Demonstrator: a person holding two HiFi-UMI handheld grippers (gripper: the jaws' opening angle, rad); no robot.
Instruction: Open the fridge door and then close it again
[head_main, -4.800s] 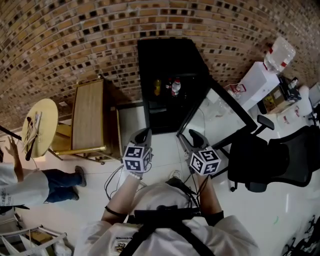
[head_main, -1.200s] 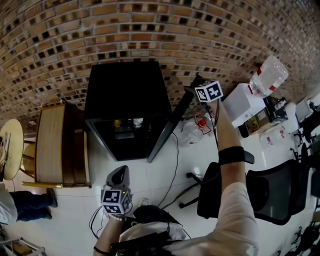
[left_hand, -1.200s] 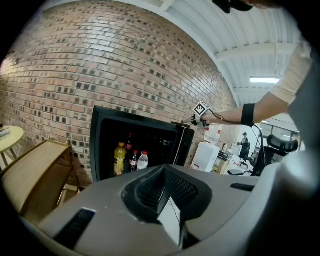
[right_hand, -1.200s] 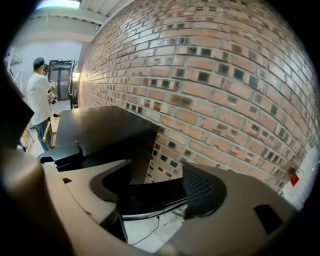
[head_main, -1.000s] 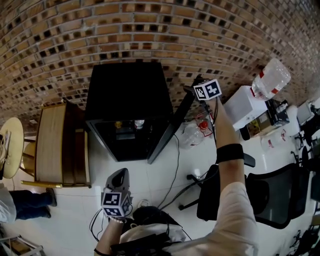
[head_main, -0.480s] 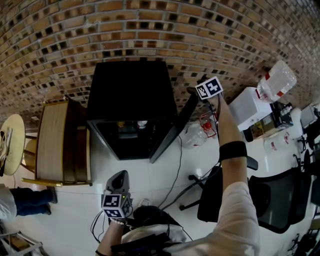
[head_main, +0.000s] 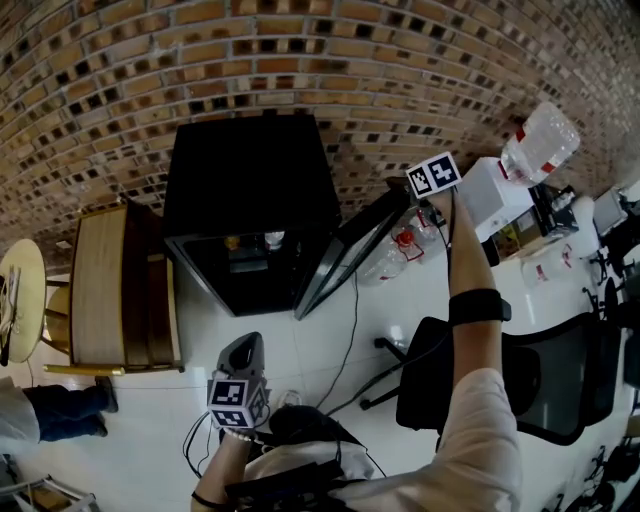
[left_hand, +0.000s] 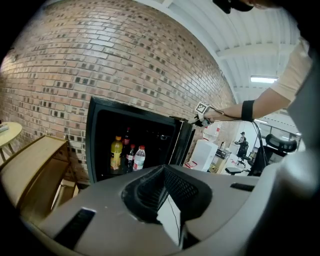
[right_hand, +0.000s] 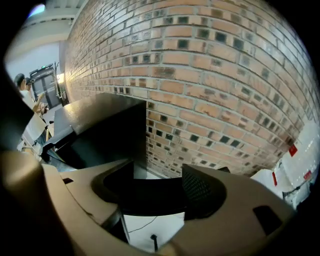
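The black fridge (head_main: 250, 175) stands against the brick wall with its glass door (head_main: 355, 250) swung wide to the right. Drink bottles (left_hand: 131, 155) show on a shelf inside. My right gripper (head_main: 405, 187) is at the free end of the door's top edge. In the right gripper view its jaws (right_hand: 150, 187) have just closed a little and now clamp that dark edge. My left gripper (head_main: 243, 352) hangs low in front of the fridge, shut and empty, well away from it. Its view looks at the fridge and at the right gripper (left_hand: 201, 107) on the door.
A wooden cabinet (head_main: 105, 285) stands left of the fridge, with a round yellow table (head_main: 15, 300) beyond it. A white water dispenser (head_main: 500, 190) and plastic bottles (head_main: 400, 250) are behind the door. A black office chair (head_main: 520, 380) is on the right. A cable (head_main: 350, 340) crosses the floor.
The right gripper has shifted right along with the door's free end, and more of the door's glass face shows. The left gripper has stayed put.
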